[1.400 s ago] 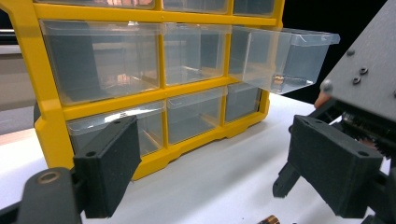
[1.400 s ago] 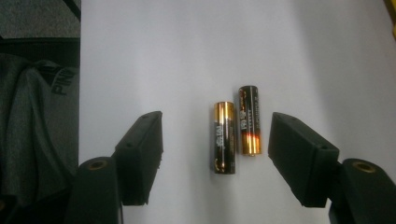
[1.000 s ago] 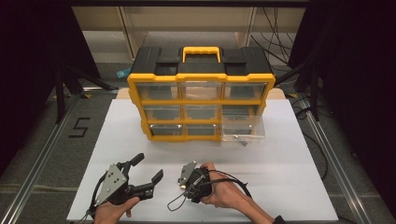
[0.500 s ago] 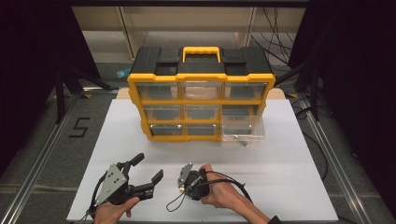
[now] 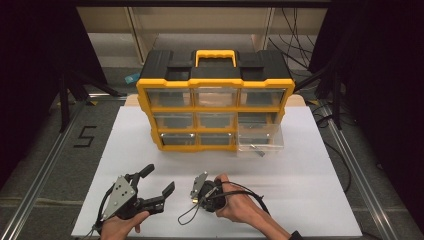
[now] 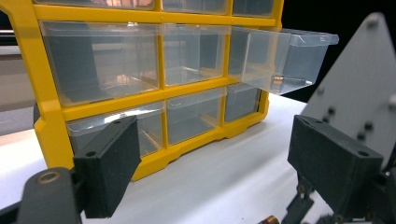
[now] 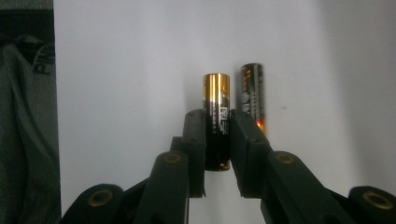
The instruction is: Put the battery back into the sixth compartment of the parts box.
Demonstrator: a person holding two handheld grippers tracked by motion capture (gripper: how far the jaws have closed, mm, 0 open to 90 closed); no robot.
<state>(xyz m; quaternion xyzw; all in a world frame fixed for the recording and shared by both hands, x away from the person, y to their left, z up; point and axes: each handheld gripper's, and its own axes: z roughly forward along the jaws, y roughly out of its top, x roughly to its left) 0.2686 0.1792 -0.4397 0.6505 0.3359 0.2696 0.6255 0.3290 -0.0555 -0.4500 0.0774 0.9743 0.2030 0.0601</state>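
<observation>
Gold-topped battery [image 7: 216, 122] clamped in right gripper [image 7: 217, 154], second battery [image 7: 252, 100] alongside; left gripper [image 5: 155, 186] spread.

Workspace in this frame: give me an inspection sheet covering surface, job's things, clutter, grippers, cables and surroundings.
Surface: white tabletop sheet, mostly bare.
Job's things: yellow and black plastic organiser with clear drawers, standing upright at the far side; its clear drawer at the right is pulled out, the others look shut. Black and gold battery lies between the right gripper's jaws; a second dark battery lies beside it on the sheet.
Clutter: nothing seen.
Grippers: left gripper open, jaws spread wide, pointing toward the organiser. Right gripper shut on the black and gold battery.
Cables: thin black cable loops from the right gripper over the hand.
Surroundings: metal rails, dark floor, a "5" marking at the left.
</observation>
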